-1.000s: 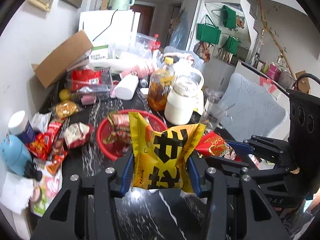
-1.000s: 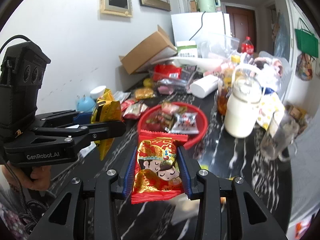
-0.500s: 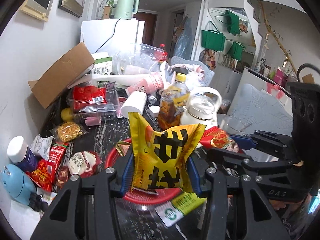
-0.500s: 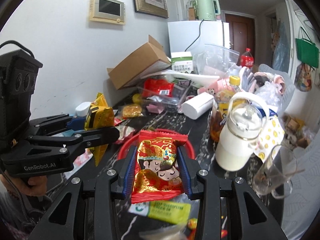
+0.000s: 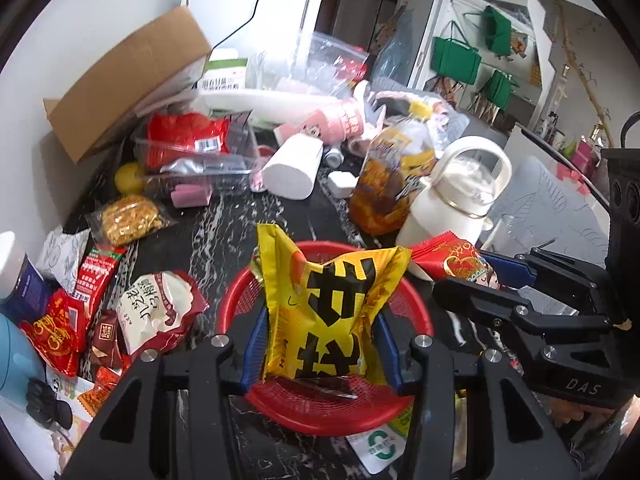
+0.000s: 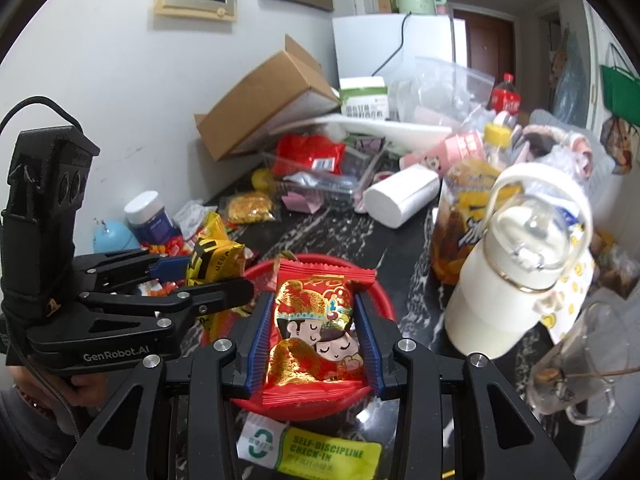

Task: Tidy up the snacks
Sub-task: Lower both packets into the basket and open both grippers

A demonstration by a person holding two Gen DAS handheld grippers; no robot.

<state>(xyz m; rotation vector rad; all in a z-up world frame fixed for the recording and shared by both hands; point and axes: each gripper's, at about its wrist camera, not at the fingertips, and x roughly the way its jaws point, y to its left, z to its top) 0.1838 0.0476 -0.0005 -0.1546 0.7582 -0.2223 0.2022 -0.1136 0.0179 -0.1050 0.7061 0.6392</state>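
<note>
A: What did the left hand-held gripper [image 5: 320, 344] hold?
B: It clamped a yellow packet [image 5: 324, 312], upright above the red basket [image 5: 328, 408] on the desk [image 5: 224, 232]
A: And the right hand-held gripper [image 6: 314, 336]?
B: Closed on a red packet [image 6: 314, 328], also over the basket, just beside the yellow one

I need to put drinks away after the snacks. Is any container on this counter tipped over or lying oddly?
Yes. A white cylindrical container lies on its side behind the red basket, and a pink cup beyond it also lies sideways. The cardboard box leans tilted against the wall. The white jug looks upright.
</note>
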